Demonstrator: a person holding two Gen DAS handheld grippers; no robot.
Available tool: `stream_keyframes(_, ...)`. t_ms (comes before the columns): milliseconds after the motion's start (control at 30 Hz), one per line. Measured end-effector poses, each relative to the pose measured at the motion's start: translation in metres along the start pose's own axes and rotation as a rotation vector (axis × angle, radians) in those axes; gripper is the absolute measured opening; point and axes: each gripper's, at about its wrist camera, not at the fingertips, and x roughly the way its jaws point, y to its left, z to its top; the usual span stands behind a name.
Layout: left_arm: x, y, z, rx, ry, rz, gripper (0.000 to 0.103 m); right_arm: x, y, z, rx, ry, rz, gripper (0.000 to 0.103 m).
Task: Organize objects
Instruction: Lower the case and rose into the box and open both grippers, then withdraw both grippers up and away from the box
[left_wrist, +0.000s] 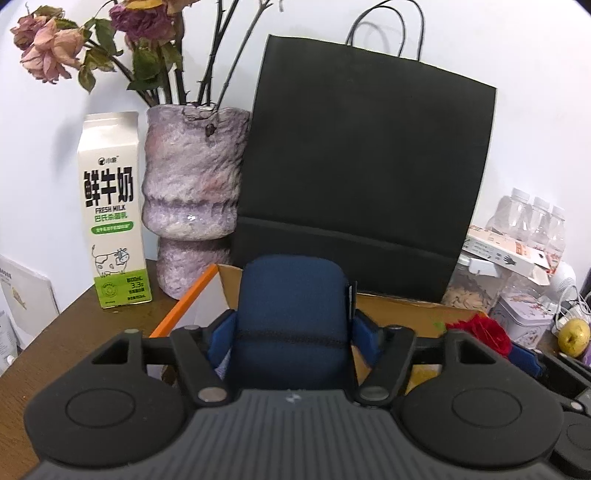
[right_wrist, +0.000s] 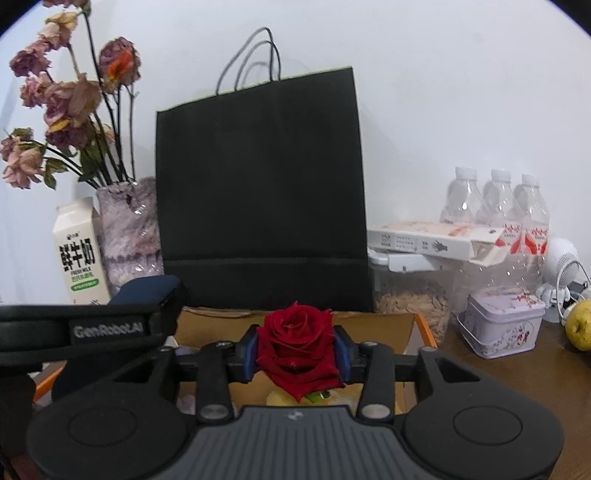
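Note:
A dark blue zip case (left_wrist: 291, 317) lies lengthwise between the fingers of my left gripper (left_wrist: 293, 332). The blue pads (left_wrist: 221, 332) flank its sides closely without pressing, so the jaws stand open around it. The case hangs over an open cardboard box (left_wrist: 399, 306). A red rose (right_wrist: 299, 347) sits between the pads of my right gripper (right_wrist: 297, 350), and its petals touch both pads (right_wrist: 341, 350). The rose hovers over the same box (right_wrist: 373, 328). In the right wrist view the left gripper (right_wrist: 110, 328) and the case (right_wrist: 147, 286) show at the left.
Against the wall stand a black paper bag (right_wrist: 258, 192), a purple vase of dried roses (left_wrist: 192, 199) and a milk carton (left_wrist: 114, 210). To the right are water bottles (right_wrist: 498, 206), a seed jar (right_wrist: 410, 299), a tin (right_wrist: 502, 321) and a pear (right_wrist: 581, 325).

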Motion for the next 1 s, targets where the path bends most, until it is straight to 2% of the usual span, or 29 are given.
stream_keyframes(33,-0.001,0.001,0.001,-0.003,-0.013,0.002,0.089,0.001,-0.002,0.0,0.006,0.009,0.003,0.054)
stream_keyframes(67,-0.003,0.002,0.001,-0.007,-0.03,0.0,0.103,0.001,-0.003,0.0,0.011,0.013,0.003,0.061)
stream_keyframes(133,-0.009,0.004,0.003,-0.013,-0.07,0.007,0.103,0.001,-0.002,0.0,0.005,0.014,-0.007,0.094)
stream_keyframes(200,-0.01,0.004,0.005,-0.004,-0.073,0.018,0.103,0.001,-0.001,0.0,-0.002,0.01,-0.022,0.103)
stream_keyframes(400,-0.003,0.008,0.004,-0.015,-0.037,0.034,0.103,0.003,-0.002,-0.001,-0.004,0.023,-0.034,0.103)
stream_keyframes(1000,-0.013,0.015,-0.001,-0.001,-0.049,0.045,0.103,-0.008,-0.001,-0.003,-0.004,0.02,-0.024,0.103)
